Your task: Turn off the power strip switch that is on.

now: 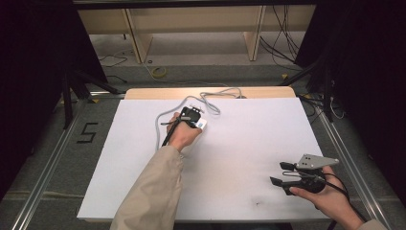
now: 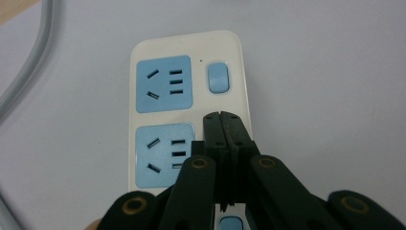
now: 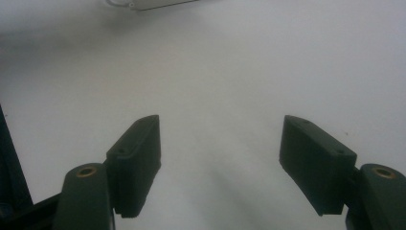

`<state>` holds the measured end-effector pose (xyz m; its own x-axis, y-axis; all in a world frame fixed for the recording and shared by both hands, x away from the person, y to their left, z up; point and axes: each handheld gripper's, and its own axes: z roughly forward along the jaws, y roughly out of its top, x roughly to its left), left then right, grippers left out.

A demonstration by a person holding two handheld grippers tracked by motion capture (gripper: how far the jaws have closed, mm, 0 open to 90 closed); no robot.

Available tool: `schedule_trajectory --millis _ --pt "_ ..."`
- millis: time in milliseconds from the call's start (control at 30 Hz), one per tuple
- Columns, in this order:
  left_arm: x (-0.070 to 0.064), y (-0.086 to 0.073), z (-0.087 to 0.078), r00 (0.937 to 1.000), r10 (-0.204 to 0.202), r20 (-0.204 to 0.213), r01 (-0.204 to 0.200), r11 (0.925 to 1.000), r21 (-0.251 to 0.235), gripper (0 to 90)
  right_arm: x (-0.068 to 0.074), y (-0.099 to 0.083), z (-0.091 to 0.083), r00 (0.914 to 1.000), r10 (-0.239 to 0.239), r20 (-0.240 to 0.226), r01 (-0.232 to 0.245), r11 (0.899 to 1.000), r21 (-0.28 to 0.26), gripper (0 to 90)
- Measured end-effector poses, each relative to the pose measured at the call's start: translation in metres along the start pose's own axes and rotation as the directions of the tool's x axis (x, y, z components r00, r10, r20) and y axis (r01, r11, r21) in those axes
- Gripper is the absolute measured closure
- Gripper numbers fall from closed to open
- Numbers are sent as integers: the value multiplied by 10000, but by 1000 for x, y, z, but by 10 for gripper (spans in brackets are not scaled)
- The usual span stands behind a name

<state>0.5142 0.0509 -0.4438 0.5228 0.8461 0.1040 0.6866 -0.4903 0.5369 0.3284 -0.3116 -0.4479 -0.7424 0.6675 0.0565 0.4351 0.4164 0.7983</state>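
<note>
Nearest the high camera, a beige sleeve (image 1: pixel 152 191) rises from the bottom edge and runs forward over the white table (image 1: pixel 239 143), the largest thing in sight; its far edge shows a strip of bare wood, and dark floor with metal rails lies on either side.

Next in size are the two tools; the left gripper (image 1: pixel 190 115) sits toward the far middle of the table, held in the left hand (image 1: pixel 183 135), with a grey cable (image 1: pixel 210 98) looping away from it toward the far edge; in the left gripper view the left gripper (image 2: pixel 223 117) has its black jaws pressed tight together with nothing between them, tips over a white power strip (image 2: pixel 186 48); whether the tips touch the strip cannot be told.

Near the right front corner, the right hand (image 1: pixel 330 199) holds the right gripper (image 1: pixel 282 173), a grey plate on top; in its own view the right gripper (image 3: pixel 220 143) has its jaws spread wide apart, grasping nothing, over bare table.

Smallest, the strip lies flat on the table under the left gripper; it carries two blue sockets (image 2: pixel 164 84) and a blue switch (image 2: pixel 219 77) beside the farther socket.
</note>
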Motion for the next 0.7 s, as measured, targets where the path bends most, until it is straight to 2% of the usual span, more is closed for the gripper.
schedule_trajectory --millis 233,533,700 --pt "-1 1 0 9999 -23 -103 23 10000 27 900 1 1 0 10000 -51 -21 51 10000 -2 312" --pt "-4 1 1 9994 171 -288 -168 9998 109 900 1 1 0 10000 -61 -21 61 10000 20 312" --pt "-4 1 1 9997 101 -236 -95 9997 238 900 1 1 0 10000 -73 -22 73 10000 25 312"
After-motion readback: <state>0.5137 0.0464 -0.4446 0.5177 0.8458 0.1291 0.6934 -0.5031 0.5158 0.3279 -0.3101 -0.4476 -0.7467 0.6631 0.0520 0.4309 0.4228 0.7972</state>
